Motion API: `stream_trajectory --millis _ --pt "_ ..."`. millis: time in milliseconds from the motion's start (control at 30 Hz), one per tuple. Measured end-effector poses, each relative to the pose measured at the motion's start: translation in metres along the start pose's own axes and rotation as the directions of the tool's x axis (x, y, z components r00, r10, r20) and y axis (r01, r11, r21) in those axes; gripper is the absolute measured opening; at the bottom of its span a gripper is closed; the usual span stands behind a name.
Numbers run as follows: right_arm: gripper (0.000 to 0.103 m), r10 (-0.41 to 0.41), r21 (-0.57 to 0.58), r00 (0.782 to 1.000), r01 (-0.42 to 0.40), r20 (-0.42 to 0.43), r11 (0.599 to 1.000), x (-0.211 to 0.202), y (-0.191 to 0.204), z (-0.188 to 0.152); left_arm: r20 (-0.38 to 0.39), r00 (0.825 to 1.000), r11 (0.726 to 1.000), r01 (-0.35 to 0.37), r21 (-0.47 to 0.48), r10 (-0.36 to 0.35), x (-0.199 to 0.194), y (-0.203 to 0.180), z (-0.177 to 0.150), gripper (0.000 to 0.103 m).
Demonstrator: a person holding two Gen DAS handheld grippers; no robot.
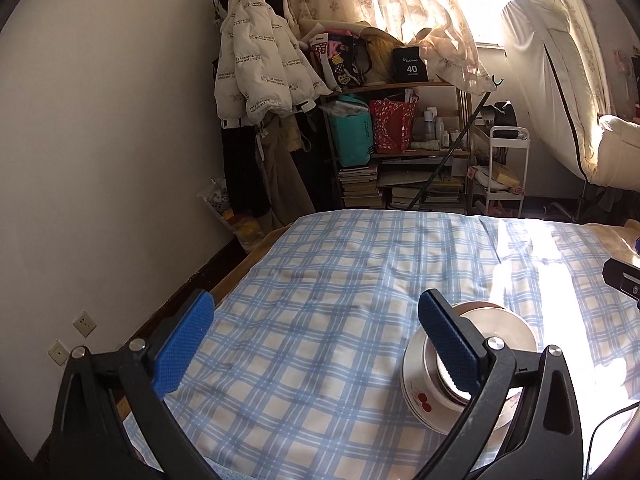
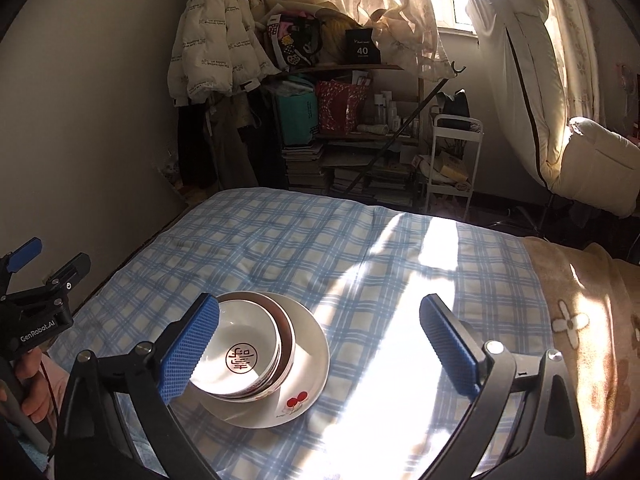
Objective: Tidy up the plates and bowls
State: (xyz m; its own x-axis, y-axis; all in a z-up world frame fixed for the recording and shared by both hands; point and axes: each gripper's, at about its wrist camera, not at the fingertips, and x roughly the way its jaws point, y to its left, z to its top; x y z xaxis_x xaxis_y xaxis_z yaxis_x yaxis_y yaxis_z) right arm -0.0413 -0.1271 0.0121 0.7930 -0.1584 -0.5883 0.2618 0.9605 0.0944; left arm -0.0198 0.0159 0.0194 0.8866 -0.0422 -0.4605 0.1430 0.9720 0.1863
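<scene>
Right wrist: right gripper point(image 2: 320, 344) tilted down, fingers point(image 2: 188, 352) wide above bowls point(image 2: 244, 364)

Right gripper point(image 2: 320, 344), lower frame: jaws wide apart, nothing between the pads. Stacked bowls point(image 2: 256, 352) rest on a plate point(image 2: 308, 360) at lower centre, on the checked cloth point(image 2: 320, 248). Left gripper point(image 2: 36, 264) at left edge.

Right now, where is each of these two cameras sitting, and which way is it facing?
Left wrist: on the left gripper, facing along its open blue fingers over the checked bedspread toward the shelf.
Right wrist: on the right gripper, open, above the stacked bowls on the plate; a hand shows.
Shared: bowls, bedspread, shelf.
</scene>
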Motion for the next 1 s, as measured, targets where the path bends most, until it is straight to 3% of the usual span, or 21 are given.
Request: stream_trajectory --millis 233,1000 --pt "0.103 -0.032 0.009 0.999 0.031 0.035 0.999 -0.002 -0.001 -0.004 0.0 0.999 0.999 0.037 0.002 -0.037 0.001 0.004 -0.007 0.101" --pt "0.103 -0.065 0.033 0.995 0.062 0.082 0.998 0.004 -0.011 -0.004 -0.034 0.999 0.999 0.026 0.041 -0.024 0.014 -0.01 -0.014 0.101"
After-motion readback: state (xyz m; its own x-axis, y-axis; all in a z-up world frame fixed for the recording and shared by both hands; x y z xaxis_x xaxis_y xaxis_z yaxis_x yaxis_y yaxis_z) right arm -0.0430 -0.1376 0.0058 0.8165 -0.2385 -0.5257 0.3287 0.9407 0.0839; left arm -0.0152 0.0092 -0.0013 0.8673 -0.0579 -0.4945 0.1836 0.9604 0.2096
